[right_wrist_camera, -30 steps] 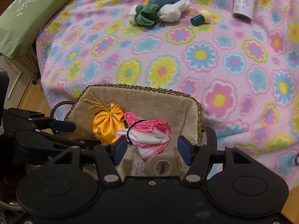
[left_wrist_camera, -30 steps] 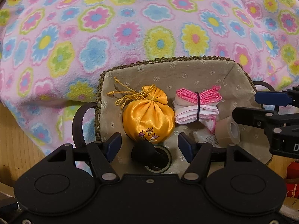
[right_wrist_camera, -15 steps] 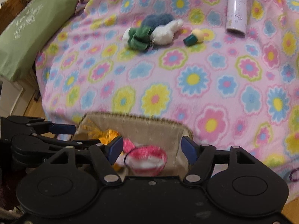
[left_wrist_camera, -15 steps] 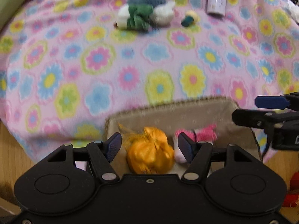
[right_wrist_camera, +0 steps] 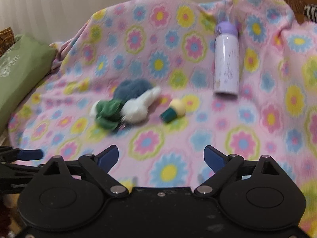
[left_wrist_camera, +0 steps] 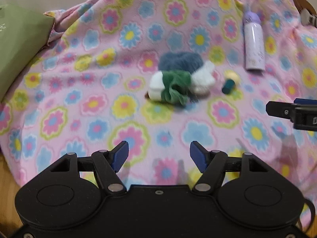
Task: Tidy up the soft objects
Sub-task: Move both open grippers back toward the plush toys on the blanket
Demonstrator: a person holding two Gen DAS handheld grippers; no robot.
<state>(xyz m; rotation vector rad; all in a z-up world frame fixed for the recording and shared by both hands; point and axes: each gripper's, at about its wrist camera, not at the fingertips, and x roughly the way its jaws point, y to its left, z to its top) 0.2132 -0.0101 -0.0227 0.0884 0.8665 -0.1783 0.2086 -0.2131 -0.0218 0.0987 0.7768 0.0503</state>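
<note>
**Both claws spread over the flowery blanket**

Biggest thing here is the pink flower blanket (left_wrist_camera: pixel 79 103), with a green pillow (left_wrist_camera: pixel 17 45) at its left edge. Both views are a bit blurry. The left gripper (left_wrist_camera: pixel 159 155) and right gripper (right_wrist_camera: pixel 160 158) both hang above the blanket, jaws spread wide with nothing between them. A lilac bottle (right_wrist_camera: pixel 226 61) lies off to the right. The soft pile (left_wrist_camera: pixel 179 81) of blue, green and white bits sits mid-blanket, a small teal-and-yellow thing (right_wrist_camera: pixel 174 110) just beside it.
</note>
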